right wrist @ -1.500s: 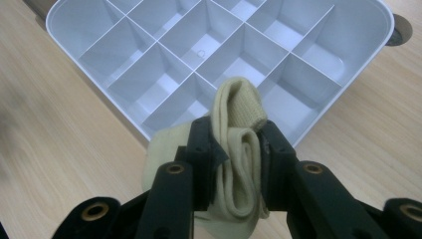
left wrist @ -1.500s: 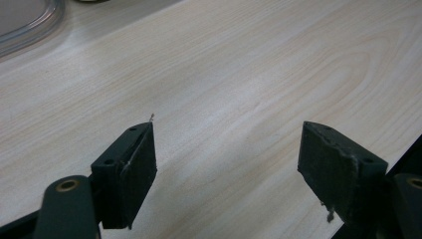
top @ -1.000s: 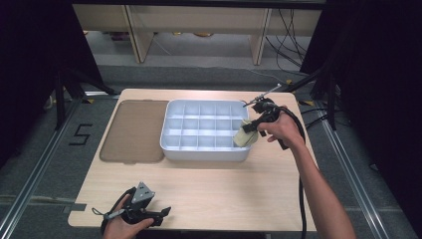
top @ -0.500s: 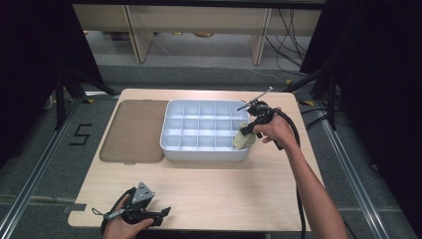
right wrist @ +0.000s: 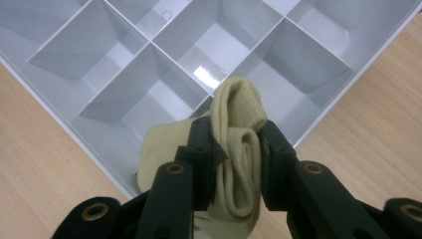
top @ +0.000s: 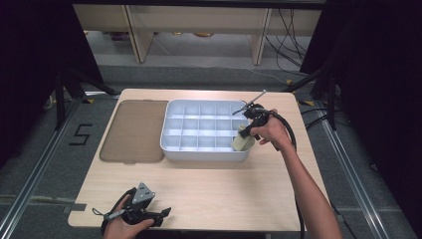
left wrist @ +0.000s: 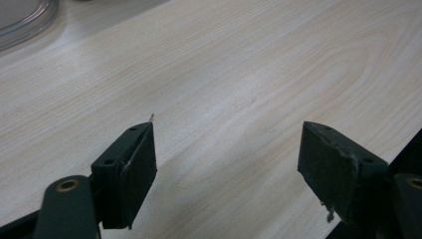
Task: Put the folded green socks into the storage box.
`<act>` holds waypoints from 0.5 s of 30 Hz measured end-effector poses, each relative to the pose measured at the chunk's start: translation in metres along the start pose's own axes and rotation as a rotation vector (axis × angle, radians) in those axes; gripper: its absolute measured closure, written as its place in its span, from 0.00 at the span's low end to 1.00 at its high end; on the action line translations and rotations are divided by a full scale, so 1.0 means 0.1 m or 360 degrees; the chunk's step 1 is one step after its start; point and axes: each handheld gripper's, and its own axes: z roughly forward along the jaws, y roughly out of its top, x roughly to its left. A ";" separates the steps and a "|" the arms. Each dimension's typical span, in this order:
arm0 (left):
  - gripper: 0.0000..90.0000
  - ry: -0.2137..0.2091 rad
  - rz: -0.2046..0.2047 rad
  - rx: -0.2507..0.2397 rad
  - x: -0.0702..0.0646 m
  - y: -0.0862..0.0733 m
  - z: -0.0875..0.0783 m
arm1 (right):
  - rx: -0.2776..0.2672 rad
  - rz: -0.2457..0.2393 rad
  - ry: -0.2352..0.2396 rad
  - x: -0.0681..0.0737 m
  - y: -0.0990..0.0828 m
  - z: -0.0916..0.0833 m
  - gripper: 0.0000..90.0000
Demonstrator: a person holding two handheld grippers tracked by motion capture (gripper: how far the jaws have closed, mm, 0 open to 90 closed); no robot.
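Placing comes next: our right claw [right wrist: 234, 149], clamped on the rolled sock [right wrist: 238, 164], hangs over the tray's [top: 199, 153] corner compartment; left claw [left wrist: 226, 169] gapes empty.

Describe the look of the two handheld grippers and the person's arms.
Both grippers are black. The left gripper carries a grey three-cornered plate on top; its blocky jaws have brass-coloured rivets at the base. A black cable trails back from the right gripper along the forearm. The arms are bare, no sleeves in sight.
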 end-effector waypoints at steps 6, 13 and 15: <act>0.25 -0.0005 0.0081 0.0057 0.03 0.01 -0.03 | 0.0022 -0.0014 -0.0019 -0.02 -0.05 0.10 0.80; 0.25 0.0000 0.0092 0.0065 0.03 0.01 -0.04 | 0.0058 -0.0077 -0.0049 0.02 -0.04 0.18 0.80; 0.25 -0.0005 0.0085 0.0061 0.03 0.01 -0.04 | 0.0084 -0.0090 -0.0048 0.03 -0.06 0.23 0.80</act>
